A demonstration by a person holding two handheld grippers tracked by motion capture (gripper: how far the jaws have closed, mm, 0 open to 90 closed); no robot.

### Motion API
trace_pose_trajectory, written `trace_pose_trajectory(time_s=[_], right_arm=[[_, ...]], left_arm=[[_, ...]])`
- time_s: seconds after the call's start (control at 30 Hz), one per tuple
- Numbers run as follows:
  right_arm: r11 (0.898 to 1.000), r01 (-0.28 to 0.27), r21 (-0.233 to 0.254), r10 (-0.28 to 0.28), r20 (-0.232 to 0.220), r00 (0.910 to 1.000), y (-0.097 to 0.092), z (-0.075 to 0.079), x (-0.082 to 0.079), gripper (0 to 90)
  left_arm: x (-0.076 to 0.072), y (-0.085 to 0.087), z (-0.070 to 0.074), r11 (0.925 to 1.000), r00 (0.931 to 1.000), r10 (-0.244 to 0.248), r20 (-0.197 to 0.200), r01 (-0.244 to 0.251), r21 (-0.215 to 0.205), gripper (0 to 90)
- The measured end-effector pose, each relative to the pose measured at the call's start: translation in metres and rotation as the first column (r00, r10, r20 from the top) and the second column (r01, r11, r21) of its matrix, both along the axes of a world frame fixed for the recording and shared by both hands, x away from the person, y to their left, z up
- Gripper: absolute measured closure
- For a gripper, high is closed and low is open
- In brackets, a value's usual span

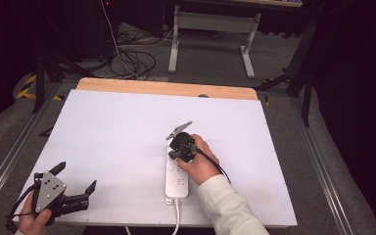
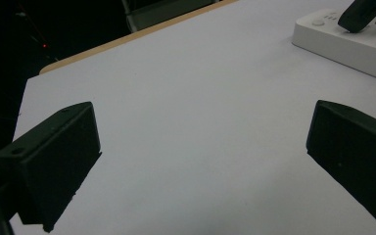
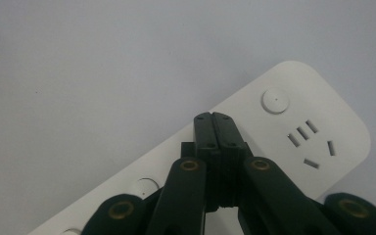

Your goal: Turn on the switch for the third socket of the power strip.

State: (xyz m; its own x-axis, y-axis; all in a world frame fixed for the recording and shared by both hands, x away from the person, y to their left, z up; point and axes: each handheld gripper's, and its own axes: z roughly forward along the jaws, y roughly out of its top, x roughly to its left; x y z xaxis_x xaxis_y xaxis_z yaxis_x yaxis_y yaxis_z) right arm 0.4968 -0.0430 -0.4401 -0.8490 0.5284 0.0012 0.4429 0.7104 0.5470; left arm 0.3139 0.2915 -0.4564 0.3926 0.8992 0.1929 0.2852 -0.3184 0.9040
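Near the middle of the white table, the right gripper hung over the white power strip with its jaws pressed together and nothing between them, tips resting on or just above the strip's top beside a round button, likely so the closed tip could press a switch. Well apart at the near left corner, the left gripper waited with jaws wide apart and empty. Nothing stood between it and the strip.
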Motion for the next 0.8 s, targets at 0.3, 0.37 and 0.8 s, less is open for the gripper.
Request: trace_pose_trajectory(time_s=[0.3, 0.37, 0.8], right_arm=[[1.000, 0.006, -0.001, -0.006, 0.007, 1.0000, 0.0006, -0.0010, -0.0011, 90.0], [1.000, 0.005, -0.001, -0.005, 0.010, 0.9999, 0.0004, -0.0012, -0.0014, 90.0], [1.000, 0.007, -0.019, -0.006, 0.049, 0.9988, 0.0024, -0.0028, -0.0013, 90.0]], left_arm=[[-0.0001, -0.0003, -0.0001, 1.0000, 1.0000, 0.000, -0.002, 0.000, 0.001, 0.0], [0.0000, -0.0003, 0.0000, 1.0000, 1.0000, 0.000, -0.002, 0.000, 0.002, 0.0], [-0.0002, -0.0004, 0.0000, 1.0000, 1.0000, -0.001, -0.001, 0.001, 0.001, 0.0]])
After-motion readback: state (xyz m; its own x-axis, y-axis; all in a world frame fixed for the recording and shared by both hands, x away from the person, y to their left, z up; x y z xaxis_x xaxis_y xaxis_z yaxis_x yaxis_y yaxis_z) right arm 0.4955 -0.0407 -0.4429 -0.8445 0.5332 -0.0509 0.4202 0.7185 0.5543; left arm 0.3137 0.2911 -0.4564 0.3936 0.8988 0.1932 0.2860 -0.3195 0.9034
